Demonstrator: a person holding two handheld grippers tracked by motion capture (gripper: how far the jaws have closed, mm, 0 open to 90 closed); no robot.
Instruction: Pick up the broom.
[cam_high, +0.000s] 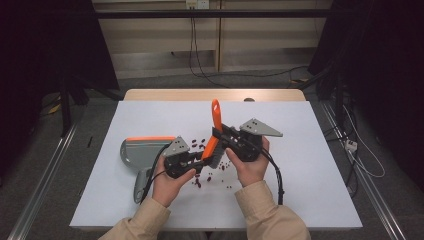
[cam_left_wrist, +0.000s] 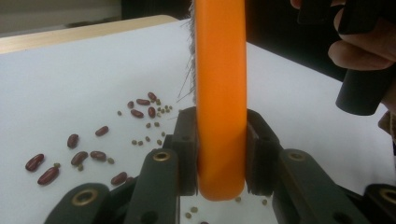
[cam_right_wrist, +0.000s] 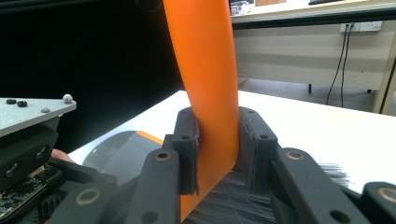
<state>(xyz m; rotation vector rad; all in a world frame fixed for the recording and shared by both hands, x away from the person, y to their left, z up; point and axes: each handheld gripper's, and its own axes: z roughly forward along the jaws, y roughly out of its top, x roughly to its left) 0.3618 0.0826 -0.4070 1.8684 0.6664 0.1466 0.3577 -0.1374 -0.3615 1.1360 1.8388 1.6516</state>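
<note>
Both grippers — left (cam_left_wrist: 219, 154), right (cam_right_wrist: 217, 154) — clamped on the orange brush (cam_high: 215, 131) (beans (cam_left_wrist: 74, 156) beneath).

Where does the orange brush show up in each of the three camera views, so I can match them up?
High view: the orange brush stands at table centre, between both grippers.
Left gripper view: its orange end runs top to bottom at centre, clamped between the fingers.
Right gripper view: its handle rises from centre to the top, bristles at the bottom.
Shared landmark: the grey dustpan, left in the high view, lower left behind the fingers in the right gripper view.
</note>
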